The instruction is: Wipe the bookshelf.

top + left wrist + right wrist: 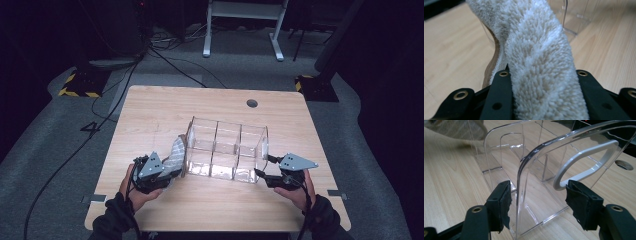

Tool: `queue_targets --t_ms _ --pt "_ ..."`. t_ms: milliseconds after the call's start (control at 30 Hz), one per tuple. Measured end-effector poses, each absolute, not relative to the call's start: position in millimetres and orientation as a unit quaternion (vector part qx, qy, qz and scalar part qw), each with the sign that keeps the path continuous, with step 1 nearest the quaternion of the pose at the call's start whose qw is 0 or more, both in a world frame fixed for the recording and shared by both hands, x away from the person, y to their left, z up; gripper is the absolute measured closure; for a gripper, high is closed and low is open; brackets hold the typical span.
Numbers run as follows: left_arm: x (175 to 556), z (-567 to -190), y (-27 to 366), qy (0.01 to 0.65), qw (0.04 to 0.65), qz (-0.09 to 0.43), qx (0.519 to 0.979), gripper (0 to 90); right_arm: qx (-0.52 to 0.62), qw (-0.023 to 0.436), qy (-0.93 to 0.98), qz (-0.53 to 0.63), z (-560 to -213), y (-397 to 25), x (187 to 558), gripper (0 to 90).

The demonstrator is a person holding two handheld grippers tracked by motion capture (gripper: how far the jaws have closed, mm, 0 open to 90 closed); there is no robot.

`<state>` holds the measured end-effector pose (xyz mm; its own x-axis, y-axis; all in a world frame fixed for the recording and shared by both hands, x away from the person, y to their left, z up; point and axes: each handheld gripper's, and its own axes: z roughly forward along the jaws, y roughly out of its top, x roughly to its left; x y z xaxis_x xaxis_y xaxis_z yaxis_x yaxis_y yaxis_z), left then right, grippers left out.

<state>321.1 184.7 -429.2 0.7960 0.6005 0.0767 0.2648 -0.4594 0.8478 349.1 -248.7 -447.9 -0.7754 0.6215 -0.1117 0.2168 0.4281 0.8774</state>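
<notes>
The left tool (pixel 172 172) is clamped on a fluffy white-and-beige sock (pixel 176 152), its two black jaws pressed against either side of the pile in the left gripper view (pixel 544 75). The sock (pixel 534 57) rises from the jaws and leans toward the left end wall of a clear plastic organiser (pixel 226 149), touching or nearly touching it in the high view. The right tool (pixel 264 167) stands released, its jaws spread wide either side of the organiser's right end wall; in the right gripper view (pixel 537 195) that wall (pixel 524 195) passes between the padded jaws without either pad gripping it, and the white-edged handle cut-out lies just beside the right-hand pad. The organiser, split into compartments by clear dividers, sits upright near the middle of the wooden worktop (pixel 150 107). A person's hands hold both tools from the worktop's near edge, with cables trailing back along the dark sleeves.
</notes>
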Motion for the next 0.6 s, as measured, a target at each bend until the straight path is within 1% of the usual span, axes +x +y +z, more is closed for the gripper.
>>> queue_targets --t_ms 100,200,300,433,500,600 --pt "327.2 -418.0 184.9 0.253 0.478 0.199 0.817 67.3 0.255 0.217 0.818 0.468 -447.4 -248.3 348.5 37.0" --pt "337.1 -413.3 183.9 0.253 0.490 0.209 0.808 67.2 0.254 0.217 0.817 0.469 -447.1 -247.8 348.2 36.9" --pt "350.9 -412.2 181.9 0.258 0.504 0.204 0.799 67.2 0.256 0.216 0.817 0.469 -447.2 -248.2 348.4 37.1" --pt "373.1 -416.4 180.8 0.287 0.521 0.194 0.780 67.3 0.257 0.219 0.817 0.468 -447.4 -248.3 348.5 35.9" --pt "383.0 -419.9 181.3 0.301 0.534 0.185 0.768 67.3 0.257 0.216 0.817 0.470 -447.3 -249.2 348.9 36.7" --pt "395.1 -421.3 181.7 0.320 0.534 0.189 0.760 67.2 0.256 0.215 0.817 0.469 -447.3 -249.5 348.9 38.3"
